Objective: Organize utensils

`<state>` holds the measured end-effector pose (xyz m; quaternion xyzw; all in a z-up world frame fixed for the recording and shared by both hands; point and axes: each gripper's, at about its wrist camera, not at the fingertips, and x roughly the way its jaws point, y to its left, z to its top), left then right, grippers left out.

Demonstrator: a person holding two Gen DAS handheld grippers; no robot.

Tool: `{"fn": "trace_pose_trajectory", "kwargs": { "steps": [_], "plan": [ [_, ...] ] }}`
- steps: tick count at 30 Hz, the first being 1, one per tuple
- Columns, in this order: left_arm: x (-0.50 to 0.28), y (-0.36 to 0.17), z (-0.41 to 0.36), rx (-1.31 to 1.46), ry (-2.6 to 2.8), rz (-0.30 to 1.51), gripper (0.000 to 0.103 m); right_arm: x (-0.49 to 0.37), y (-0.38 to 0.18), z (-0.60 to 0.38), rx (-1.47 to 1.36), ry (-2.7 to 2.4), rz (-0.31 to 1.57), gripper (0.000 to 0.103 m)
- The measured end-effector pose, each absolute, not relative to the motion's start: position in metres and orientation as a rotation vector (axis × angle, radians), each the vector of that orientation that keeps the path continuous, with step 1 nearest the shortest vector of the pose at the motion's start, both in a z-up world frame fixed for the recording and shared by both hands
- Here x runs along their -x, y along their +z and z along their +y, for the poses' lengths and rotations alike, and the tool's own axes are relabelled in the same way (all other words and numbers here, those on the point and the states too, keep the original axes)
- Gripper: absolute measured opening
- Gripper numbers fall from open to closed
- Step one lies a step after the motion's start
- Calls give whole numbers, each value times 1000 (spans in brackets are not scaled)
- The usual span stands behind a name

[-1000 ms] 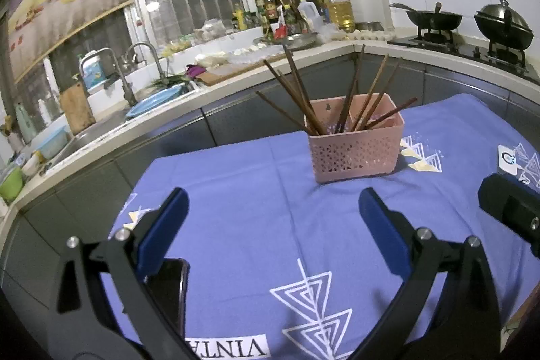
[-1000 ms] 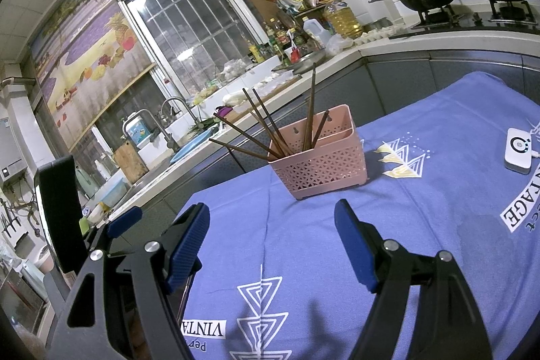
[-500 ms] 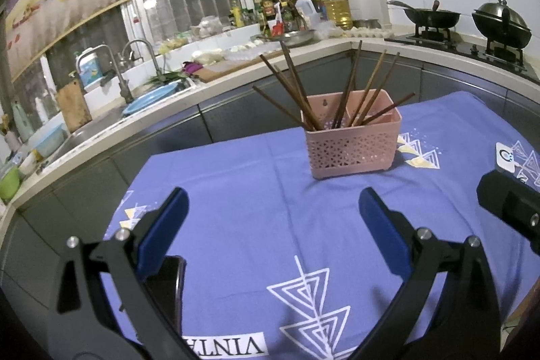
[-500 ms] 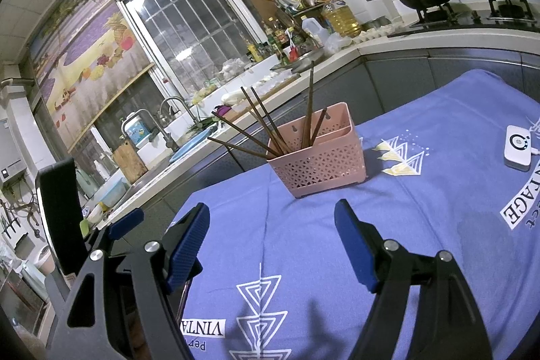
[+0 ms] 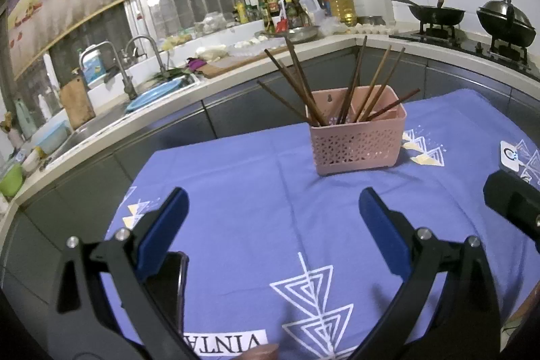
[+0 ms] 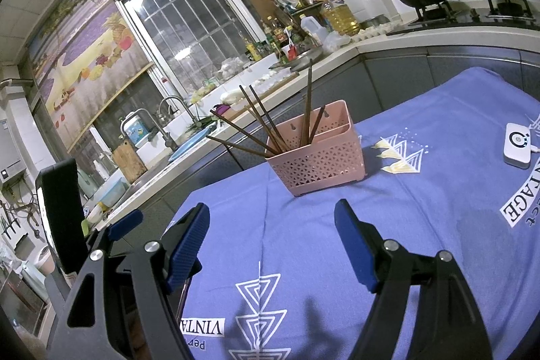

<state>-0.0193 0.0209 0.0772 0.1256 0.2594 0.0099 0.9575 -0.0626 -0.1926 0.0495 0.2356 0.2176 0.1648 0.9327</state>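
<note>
Both your left hand-held gripper (image 5: 271, 218) and right hand-held gripper (image 6: 271, 242) are spread wide with nothing inside, near the pink basket (image 5: 357, 142) of chopsticks (image 5: 351, 90) on the tabletop (image 5: 236, 191).

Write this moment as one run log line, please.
left gripper: open, empty | right gripper: open, empty | chopsticks: in pink basket

A white puck (image 6: 516, 145) lies on the purple tablecloth (image 6: 422, 198).
</note>
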Motion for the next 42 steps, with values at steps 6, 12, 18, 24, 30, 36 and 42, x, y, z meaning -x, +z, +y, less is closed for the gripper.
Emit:
{"fn": "trace_pose_trajectory", "kwargs": {
  "steps": [6,12,18,24,30,36,42],
  "plan": [
    [18,76,21,-262,25,541,97,62,50,-193,-482,337,446,76],
    [17,76,22,-262,24,541,97,62,50,-193,-483,337,447,76],
    [17,77,22,-262,21,544,97,63,51,-193,-483,337,446,76],
    [17,80,21,-262,20,540,97,62,51,-193,-483,337,447,76],
    [19,83,18,-268,21,531,97,63,51,-193,-484,336,448,76],
    [19,84,17,-268,21,532,97,63,52,-193,-483,336,447,76],
    [18,84,18,-269,20,531,97,63,52,-193,-484,336,448,76]
  ]
}}
